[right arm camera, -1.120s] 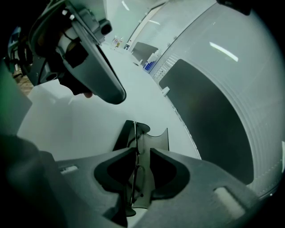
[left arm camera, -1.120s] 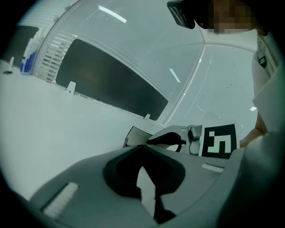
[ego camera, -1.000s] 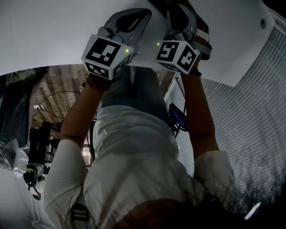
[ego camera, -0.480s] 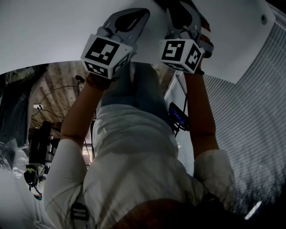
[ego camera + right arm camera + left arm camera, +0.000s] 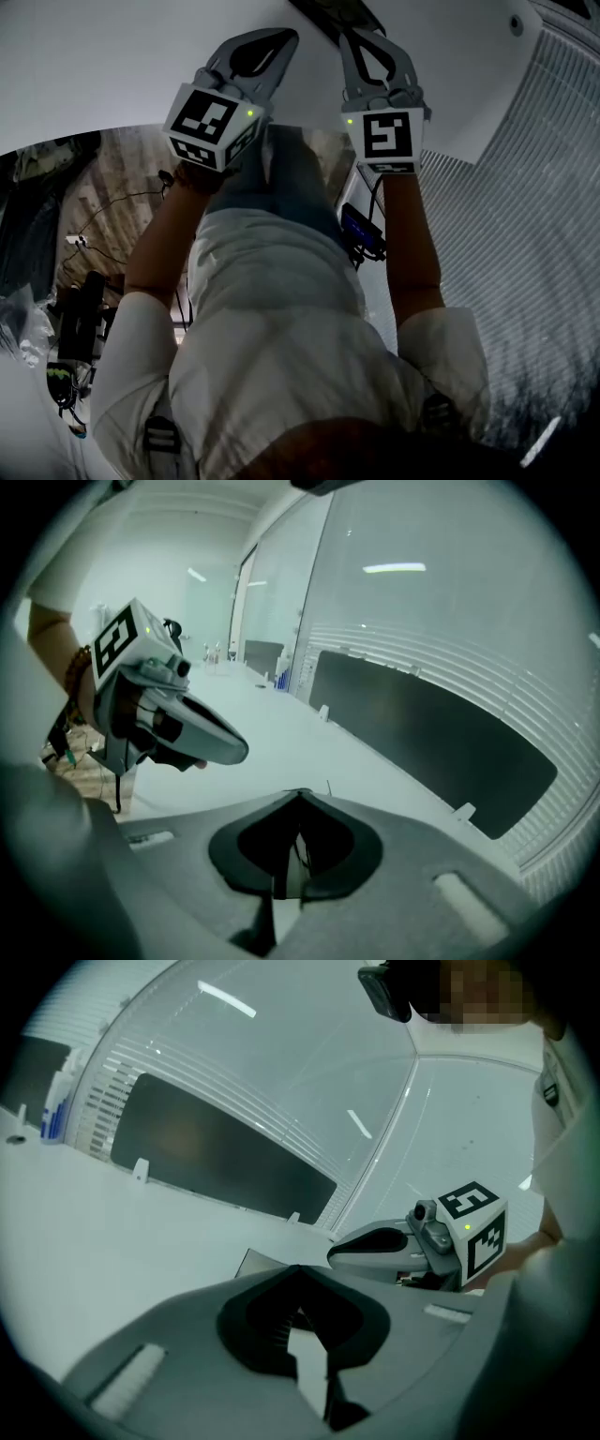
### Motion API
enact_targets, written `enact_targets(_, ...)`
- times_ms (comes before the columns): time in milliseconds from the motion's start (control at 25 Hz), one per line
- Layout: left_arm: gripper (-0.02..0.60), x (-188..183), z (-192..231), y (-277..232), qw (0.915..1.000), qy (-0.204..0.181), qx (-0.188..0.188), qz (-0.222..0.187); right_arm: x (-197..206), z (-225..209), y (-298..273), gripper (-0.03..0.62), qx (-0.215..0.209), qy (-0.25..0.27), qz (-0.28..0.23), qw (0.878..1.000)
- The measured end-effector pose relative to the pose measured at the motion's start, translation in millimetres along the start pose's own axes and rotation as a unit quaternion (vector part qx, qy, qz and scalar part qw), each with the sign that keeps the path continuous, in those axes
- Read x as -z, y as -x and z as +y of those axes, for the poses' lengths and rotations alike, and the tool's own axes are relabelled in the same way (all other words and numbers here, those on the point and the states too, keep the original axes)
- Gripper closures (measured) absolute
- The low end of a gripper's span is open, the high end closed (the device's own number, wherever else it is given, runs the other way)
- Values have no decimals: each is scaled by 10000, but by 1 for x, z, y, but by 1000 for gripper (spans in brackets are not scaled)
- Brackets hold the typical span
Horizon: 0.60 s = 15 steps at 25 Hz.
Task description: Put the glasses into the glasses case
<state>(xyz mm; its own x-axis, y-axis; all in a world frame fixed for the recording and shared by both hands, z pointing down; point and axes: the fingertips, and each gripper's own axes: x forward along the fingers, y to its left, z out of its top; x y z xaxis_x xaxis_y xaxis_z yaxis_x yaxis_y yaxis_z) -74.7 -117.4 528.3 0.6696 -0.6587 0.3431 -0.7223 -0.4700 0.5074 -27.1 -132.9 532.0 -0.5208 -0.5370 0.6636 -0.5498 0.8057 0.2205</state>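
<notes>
Your right gripper [image 5: 350, 34] has rolled since the earlier frame, so its black-and-white marker cube [image 5: 386, 139] now faces the head camera squarely, and both grippers have lifted off the plain white table [image 5: 281, 728]. Its jaws have just closed, tip to tip, with nothing between them. Your left gripper [image 5: 286, 36] is also closed and empty. That looks like a withdrawal after letting go, not a reach.

Neither the glasses nor the glasses case shows in any view. A flat grey shape [image 5: 255, 1262] just beyond the left tips is too hidden to name.

Your arms are stretched forward side by side, both grippers tilted down towards the table's far edge and its long black panel [image 5: 431, 742].
</notes>
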Motion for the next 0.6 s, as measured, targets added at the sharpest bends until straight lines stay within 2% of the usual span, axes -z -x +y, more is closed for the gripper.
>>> enact_targets(280,581,-49,-59,31,9987,-274,225,-364,-66,-16,86,591,226,-744,-987,9921)
enact_targets(480,581,-68,-102,52,9956,-704,350,-511,-99,-26,143,591,584,-746,-1378,9859)
enact_targets(600,581,-82,-121,66,9942,-815,409,-567,-118,-28,173,591,637,-1020,-1678,9785)
